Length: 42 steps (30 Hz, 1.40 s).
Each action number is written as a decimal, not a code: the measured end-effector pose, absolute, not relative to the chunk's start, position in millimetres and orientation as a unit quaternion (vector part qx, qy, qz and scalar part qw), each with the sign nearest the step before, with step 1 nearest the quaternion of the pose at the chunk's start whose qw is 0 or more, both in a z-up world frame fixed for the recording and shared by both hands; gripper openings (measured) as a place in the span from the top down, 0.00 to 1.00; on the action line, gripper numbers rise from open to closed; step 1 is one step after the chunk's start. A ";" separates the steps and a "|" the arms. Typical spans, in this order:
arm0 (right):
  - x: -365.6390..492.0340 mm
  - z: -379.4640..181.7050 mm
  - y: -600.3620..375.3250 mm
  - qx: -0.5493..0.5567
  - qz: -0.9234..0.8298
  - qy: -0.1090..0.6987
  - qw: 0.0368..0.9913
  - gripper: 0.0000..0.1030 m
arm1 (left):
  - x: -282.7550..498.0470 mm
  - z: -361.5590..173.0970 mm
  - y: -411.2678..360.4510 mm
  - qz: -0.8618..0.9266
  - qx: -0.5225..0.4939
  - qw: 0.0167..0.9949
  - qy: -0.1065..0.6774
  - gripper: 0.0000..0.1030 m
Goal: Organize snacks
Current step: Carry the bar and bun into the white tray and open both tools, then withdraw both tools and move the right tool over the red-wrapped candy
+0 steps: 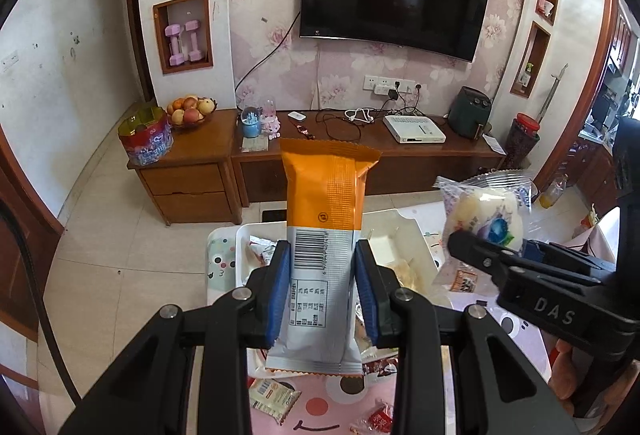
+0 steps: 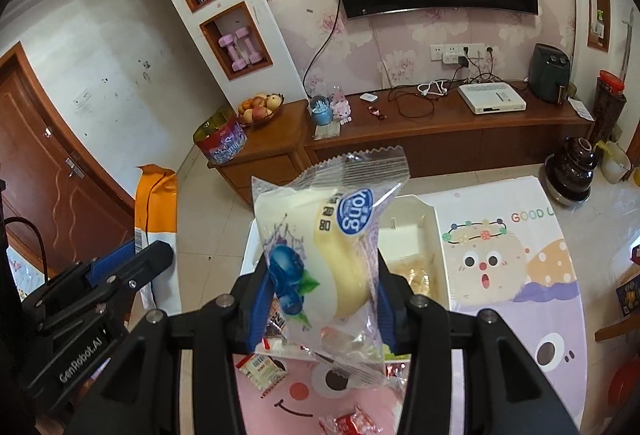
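Orange snack pack [image 1: 326,235] clamped in left tongs [image 1: 323,275]; clear-wrapped pastry [image 2: 324,259] in right tongs [image 2: 320,299].

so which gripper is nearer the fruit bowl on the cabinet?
Left. The left gripper, jaws shut on the orange packet, sits on the fruit bowl side. The right gripper, gripping the clear bread packet, is on the far side of it.

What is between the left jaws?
An orange-and-white snack pack stands upright, pinched by the left gripper. The left wrist view shows it best.
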State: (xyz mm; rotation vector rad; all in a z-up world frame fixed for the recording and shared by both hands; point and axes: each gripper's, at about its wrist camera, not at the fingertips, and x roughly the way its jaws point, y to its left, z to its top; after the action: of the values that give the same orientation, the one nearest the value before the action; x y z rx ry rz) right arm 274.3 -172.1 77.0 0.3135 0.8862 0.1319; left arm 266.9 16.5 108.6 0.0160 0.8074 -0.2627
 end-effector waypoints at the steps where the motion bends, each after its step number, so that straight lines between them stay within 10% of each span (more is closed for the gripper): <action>1: 277.1 75.0 -170.8 0.150 0.063 0.428 0.889 0.57 | 270.4 105.7 15.7 -0.128 0.007 0.910 0.393 0.71; 9: 299.5 52.8 -158.0 0.135 0.057 0.458 0.877 0.54 | 290.0 81.0 11.6 -0.124 0.020 0.903 0.410 0.67; 13: 305.3 38.0 -154.3 0.125 0.056 0.476 0.869 0.50 | 293.5 66.5 10.2 -0.099 0.042 0.903 0.415 0.21; 15: 304.4 33.7 -156.0 0.120 0.044 0.477 0.869 0.47 | 293.5 61.8 14.1 -0.087 0.041 0.906 0.411 0.15; 42: 251.2 50.0 -163.0 0.112 0.065 0.471 0.872 0.46 | 248.7 78.5 36.0 -0.056 0.002 0.912 0.406 0.15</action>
State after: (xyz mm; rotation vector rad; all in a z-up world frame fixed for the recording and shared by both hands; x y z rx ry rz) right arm 251.2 -163.0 50.0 0.2331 0.9846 0.1367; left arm 248.7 36.0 78.5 0.0044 0.8365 -0.1161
